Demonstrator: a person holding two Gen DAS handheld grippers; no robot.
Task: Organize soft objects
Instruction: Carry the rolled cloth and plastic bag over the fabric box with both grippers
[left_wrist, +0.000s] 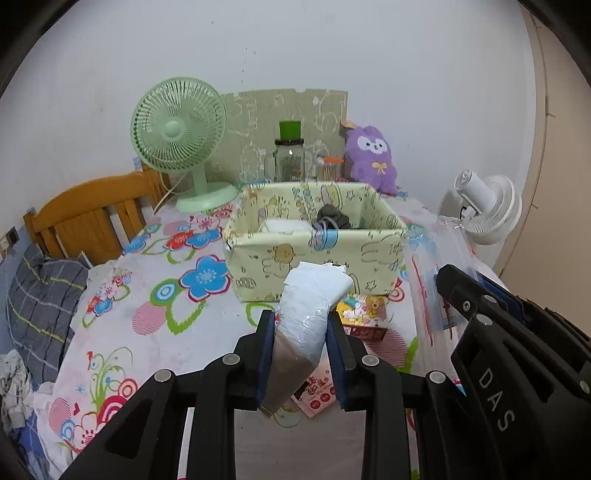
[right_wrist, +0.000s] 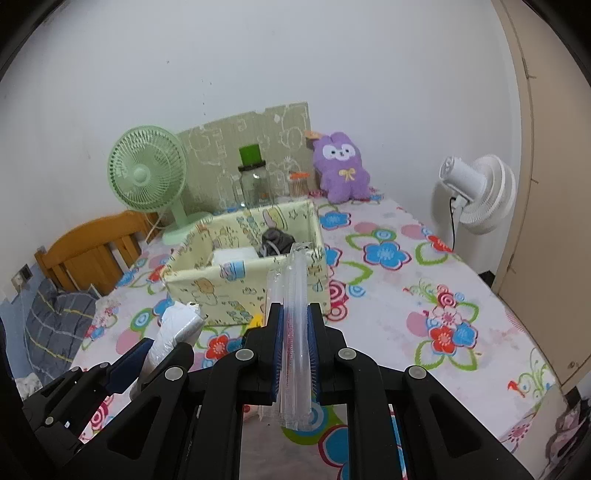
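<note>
Soft even light, sharp, fisheye-bent edges

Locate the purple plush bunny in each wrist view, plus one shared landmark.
Left wrist: purple plush bunny sits upper right of centre, against the wall behind the fabric storage box.
Right wrist: it sits just above and right of centre, beyond the box's far right corner.
Shared landmark: green desk fan, left of the box in both.

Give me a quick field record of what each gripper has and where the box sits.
left gripper: shut on white plastic-wrapped bundle
right gripper: shut on clear plastic bag, folded flat
box: yellow, on the flowered cloth, just beyond both grippers
box contents: white item, dark item
behind box: green fan, jar, purple plush
</note>
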